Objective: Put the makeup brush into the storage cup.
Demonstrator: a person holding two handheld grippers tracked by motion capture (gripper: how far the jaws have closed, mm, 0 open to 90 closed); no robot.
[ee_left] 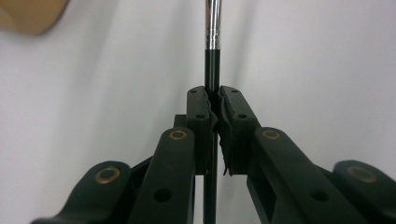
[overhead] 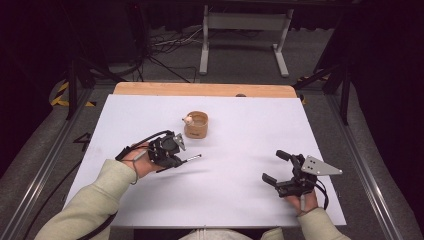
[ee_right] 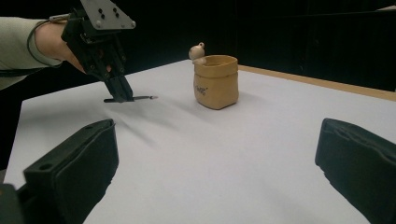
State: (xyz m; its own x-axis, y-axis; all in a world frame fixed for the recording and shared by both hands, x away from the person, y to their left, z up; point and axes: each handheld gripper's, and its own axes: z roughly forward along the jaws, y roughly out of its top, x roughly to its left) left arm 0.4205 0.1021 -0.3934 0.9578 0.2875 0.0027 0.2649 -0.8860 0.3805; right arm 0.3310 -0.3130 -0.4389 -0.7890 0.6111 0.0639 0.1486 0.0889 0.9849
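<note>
At the left side of the worktop (overhead: 250,200), the left tongs (overhead: 179,161) are seen closed on a thin pen (ee_left: 212,56). The pen is clamped between the two black jaws, and its black shaft and silver part stick out past them. In the right gripper view, the pen is held low over the white surface, nearly level; whether it touches cannot be told. The right tongs (overhead: 274,167) are kept wide apart at the right side of the worktop, and nothing is held between their jaws. A small tan pot (overhead: 196,125) is placed upright just beyond the left tongs, near the far middle. A little pale figure (ee_right: 198,52) is set on its rim.
</note>
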